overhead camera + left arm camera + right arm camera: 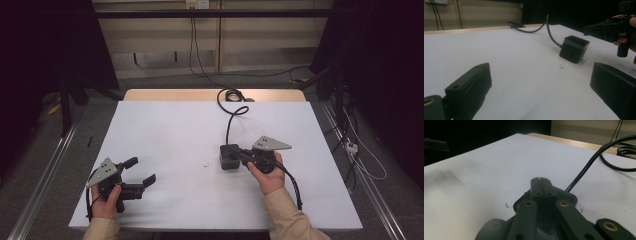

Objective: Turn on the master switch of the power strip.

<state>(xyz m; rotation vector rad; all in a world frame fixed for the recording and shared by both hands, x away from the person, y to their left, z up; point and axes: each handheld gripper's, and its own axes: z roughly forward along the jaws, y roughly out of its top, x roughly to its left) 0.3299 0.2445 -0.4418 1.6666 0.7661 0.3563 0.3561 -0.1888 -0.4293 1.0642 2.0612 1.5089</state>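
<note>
At the near left of the white table (165,130), the left gripper (142,172) is held low with its jaws spread wide and empty. To the right and a little farther off, the right gripper (240,154) has its jaws pressed together over a black box (229,157), whose cable (229,117) coils toward the far edge

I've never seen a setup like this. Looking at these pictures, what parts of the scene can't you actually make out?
- Small dark marks on the white table: too small to identify in the high view.
- The black box: its inside is hidden by its walls in the left gripper view; in the right gripper view the right gripper covers most of it.
- The box's cable: its far end is lost in the coil at the table's back edge.
</note>
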